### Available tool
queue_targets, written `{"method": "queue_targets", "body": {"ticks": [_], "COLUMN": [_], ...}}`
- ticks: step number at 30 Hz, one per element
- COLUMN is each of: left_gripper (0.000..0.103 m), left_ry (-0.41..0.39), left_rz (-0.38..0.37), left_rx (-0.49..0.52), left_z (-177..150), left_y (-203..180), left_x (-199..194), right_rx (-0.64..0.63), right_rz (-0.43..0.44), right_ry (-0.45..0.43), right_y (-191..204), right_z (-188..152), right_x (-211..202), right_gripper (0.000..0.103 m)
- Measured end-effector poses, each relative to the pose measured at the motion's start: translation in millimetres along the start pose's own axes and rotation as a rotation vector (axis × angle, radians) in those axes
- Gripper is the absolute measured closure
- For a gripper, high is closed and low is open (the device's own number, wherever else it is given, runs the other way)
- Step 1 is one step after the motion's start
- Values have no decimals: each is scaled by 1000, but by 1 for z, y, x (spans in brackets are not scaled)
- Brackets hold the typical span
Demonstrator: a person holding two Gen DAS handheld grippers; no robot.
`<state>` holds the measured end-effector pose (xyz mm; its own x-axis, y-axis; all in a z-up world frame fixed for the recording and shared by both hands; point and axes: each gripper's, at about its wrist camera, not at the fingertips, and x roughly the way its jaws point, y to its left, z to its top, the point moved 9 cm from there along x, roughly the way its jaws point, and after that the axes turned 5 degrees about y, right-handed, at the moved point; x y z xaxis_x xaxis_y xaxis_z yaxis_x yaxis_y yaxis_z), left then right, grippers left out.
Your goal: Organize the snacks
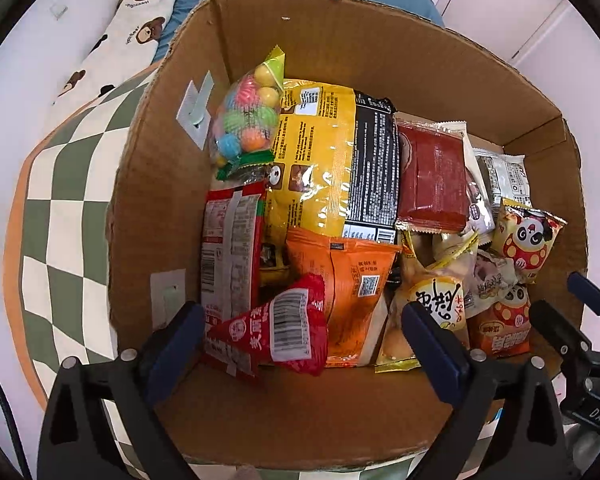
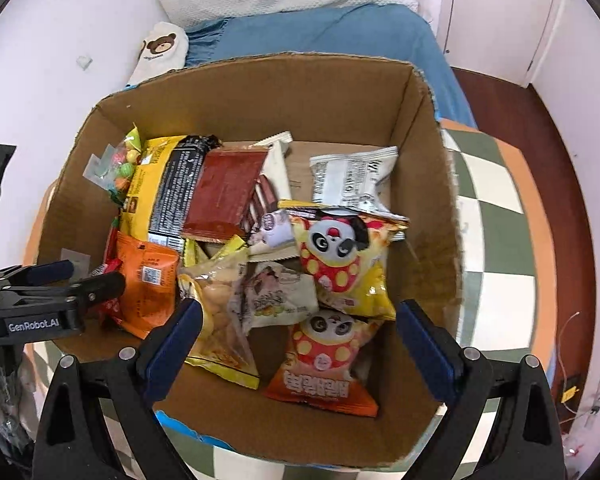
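While both grippers hang over the cardboard box [image 1: 172, 208], left gripper [image 1: 300, 332] and right gripper [image 2: 298, 336] stand spread, empty. Snack packets [image 2: 342, 264] lie heaped inside the box, likely dropped there for sorting; far right corner bare.

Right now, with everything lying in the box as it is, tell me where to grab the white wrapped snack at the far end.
Grip the white packet across its puffed middle, coming straight down from above. It lies flat on the bare box floor with free space around it, and its crimped ends are thin and slippery.
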<state>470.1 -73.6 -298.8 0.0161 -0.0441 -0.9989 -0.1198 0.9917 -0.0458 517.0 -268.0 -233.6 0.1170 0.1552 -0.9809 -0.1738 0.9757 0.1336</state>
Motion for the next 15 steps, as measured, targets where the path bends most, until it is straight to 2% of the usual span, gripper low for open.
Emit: {"method": "queue_targets", "body": {"ticks": [9, 15], "left_gripper": [2, 2], "left_ry": [-80, -150], "left_rz": [13, 8], "left_rx": [8, 37], "left_z": [-12, -25], "left_y": [-6, -17], "left_x": [-25, -55], "right_rx": [33, 53], "right_rz": [-35, -33], "right_ry": [-22, -79], "right_y": [-6, -4], "right_z": [-10, -20], "right_x": [-14, -42], "right_gripper": [4, 4]}}
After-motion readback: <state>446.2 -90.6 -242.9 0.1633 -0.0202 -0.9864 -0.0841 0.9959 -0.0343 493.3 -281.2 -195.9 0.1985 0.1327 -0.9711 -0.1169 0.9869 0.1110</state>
